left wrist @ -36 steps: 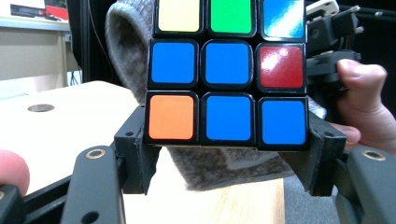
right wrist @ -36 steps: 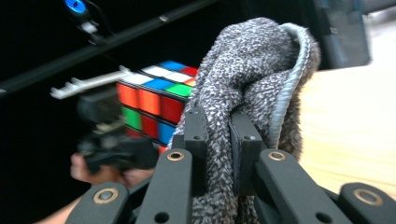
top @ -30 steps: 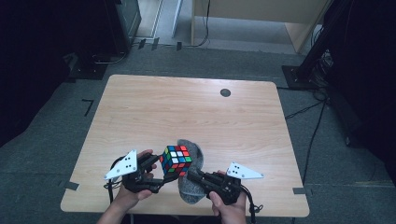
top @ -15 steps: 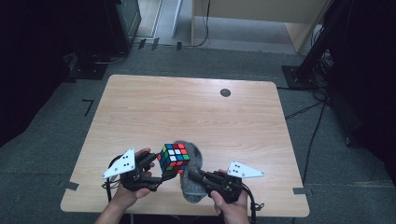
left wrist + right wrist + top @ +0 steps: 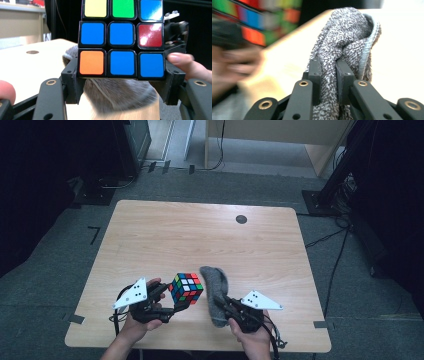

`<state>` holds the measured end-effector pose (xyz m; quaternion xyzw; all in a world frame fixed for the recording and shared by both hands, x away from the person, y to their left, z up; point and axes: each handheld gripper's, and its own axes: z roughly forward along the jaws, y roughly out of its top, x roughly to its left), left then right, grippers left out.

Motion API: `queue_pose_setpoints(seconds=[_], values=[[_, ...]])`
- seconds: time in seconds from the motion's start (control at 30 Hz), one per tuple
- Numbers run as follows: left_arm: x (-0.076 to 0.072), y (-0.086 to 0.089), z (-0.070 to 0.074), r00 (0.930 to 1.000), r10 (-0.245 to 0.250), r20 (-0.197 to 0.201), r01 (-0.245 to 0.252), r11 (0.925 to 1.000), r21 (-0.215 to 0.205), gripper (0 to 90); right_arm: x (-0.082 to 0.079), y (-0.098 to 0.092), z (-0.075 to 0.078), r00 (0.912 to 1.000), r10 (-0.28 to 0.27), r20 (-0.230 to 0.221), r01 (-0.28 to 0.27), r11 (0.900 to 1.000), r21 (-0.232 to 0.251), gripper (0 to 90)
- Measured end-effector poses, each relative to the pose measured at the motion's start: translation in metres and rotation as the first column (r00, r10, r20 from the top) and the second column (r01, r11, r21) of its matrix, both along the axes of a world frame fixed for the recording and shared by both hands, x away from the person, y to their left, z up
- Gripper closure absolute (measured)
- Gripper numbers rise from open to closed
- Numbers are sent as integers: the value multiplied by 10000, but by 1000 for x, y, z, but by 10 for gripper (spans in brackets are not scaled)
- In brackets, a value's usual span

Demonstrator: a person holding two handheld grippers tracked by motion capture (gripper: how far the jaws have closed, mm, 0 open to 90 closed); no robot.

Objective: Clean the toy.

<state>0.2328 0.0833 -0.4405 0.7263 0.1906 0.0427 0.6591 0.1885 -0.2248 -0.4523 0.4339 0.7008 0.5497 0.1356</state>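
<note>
A scrambled colour cube (image 5: 186,289) hangs just above the front of the wooden table (image 5: 200,235), with my left gripper (image 5: 179,303) shut on its lower layer. In the left gripper view the cube (image 5: 121,47) shows mostly blue squares, and the left gripper (image 5: 121,76) clamps its bottom row from both sides. A grey fluffy cloth (image 5: 216,290) stands bunched right beside the cube. My right gripper (image 5: 226,304) is shut on it. In the right gripper view the right gripper (image 5: 328,68) pinches a fold of the cloth (image 5: 347,32); its jaws have just been opening slightly, the cloth still between them.
A small black round spot (image 5: 241,219) lies near the table's far edge. Both hands are close to the table's front edge. Dark equipment stands on the floor at the left and right, with cables (image 5: 330,237) trailing at the right.
</note>
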Motion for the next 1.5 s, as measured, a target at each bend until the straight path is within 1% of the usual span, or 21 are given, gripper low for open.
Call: queue_pose_setpoints(seconds=[0.07,0.13,0.2,0.3,0.37,0.43,0.47,0.5,0.6,0.63,0.73,0.8,0.87,0.97,1.07,1.2,1.23,1.3,1.4,1.47,1.5], values=[[2,-1,-2,9999,79,-132,-77,9999,137,339,3,-6,-6,9989,-464,-96,461,9986,-267,779],[3,-2,-3,9997,146,-214,-142,9997,190,339,7,-10,-11,9986,-506,-175,501,9985,-234,745],[5,-2,-3,9993,216,-320,-208,9995,242,339,10,-10,-14,9987,-501,-127,499,9986,-162,614],[8,-2,-5,9970,491,-605,-465,9980,428,339,12,-9,-15,9972,-608,437,629,9968,-490,438],[10,-3,-5,9944,725,-775,-677,9957,626,339,9,-8,-12,9901,-440,1332,544,9957,-755,397],[11,-5,-4,9923,865,-890,-782,9926,927,339,5,-5,-8,9736,41,2280,198,9946,-1021,369],[11,-6,-4,9916,907,-927,-813,9916,1009,339,2,-1,-6,9590,409,2803,-47,9917,-1286,350],[11,-8,-3,9907,901,-1018,-785,9906,1121,339,1,2,-5,9501,657,3051,-216,9891,-1458,331],[12,-15,-3,9869,913,-1330,-715,9866,1467,339,-3,14,-7,9107,1446,3869,-700,9772,-2004,295],[11,-17,-3,9849,955,-1444,-721,9845,1597,339,-4,17,-8,8989,1580,4087,-734,9739,-2149,282],[11,-23,-4,9792,922,-1805,-622,9843,1651,338,-8,26,-12,8460,1966,4956,-735,9636,-2569,245],[10,-28,-4,9756,834,-2033,-472,9831,1769,338,-10,30,-13,8262,2019,5260,-572,9588,-2783,234],[8,-30,-2,9739,824,-2116,-427,9817,1858,338,-10,34,-13,8165,2017,5410,-393,9542,-2965,217],[11,-30,-1,9607,851,-2642,-357,9818,1864,338,-11,35,-13,8071,1997,5557,-200,9498,-3122,209],[13,-29,-1,9518,679,-2992,-179,9858,1668,338,-12,37,-13,7957,2166,5656,-98,9383,-3456,222],[11,-33,-1,9504,396,-3085,171,9837,1791,337,-13,44,-17,7853,2521,5654,-13,9140,-4057,222],[11,-33,-2,9499,343,-3108,236,9833,1807,337,-14,44,-17,7845,2498,5675,59,9122,-4097,235],[13,-34,-1,9407,29,-3393,553,9853,1617,338,-13,44,-17,7765,2498,5785,159,9100,-4144,264],[11,-36,0,9369,-387,-3475,1001,9819,1608,337,-13,44,-18,7692,2418,5915,298,9111,-4112,318],[10,-37,1,9385,-411,-3429,1069,9787,1754,337,-15,45,-19,7579,2498,6026,380,9054,-4230,340],[11,-37,1,9352,-487,-3509,1168,9775,1758,337,-16,45,-20,7513,2570,6078,433,8999,-4340,344]])
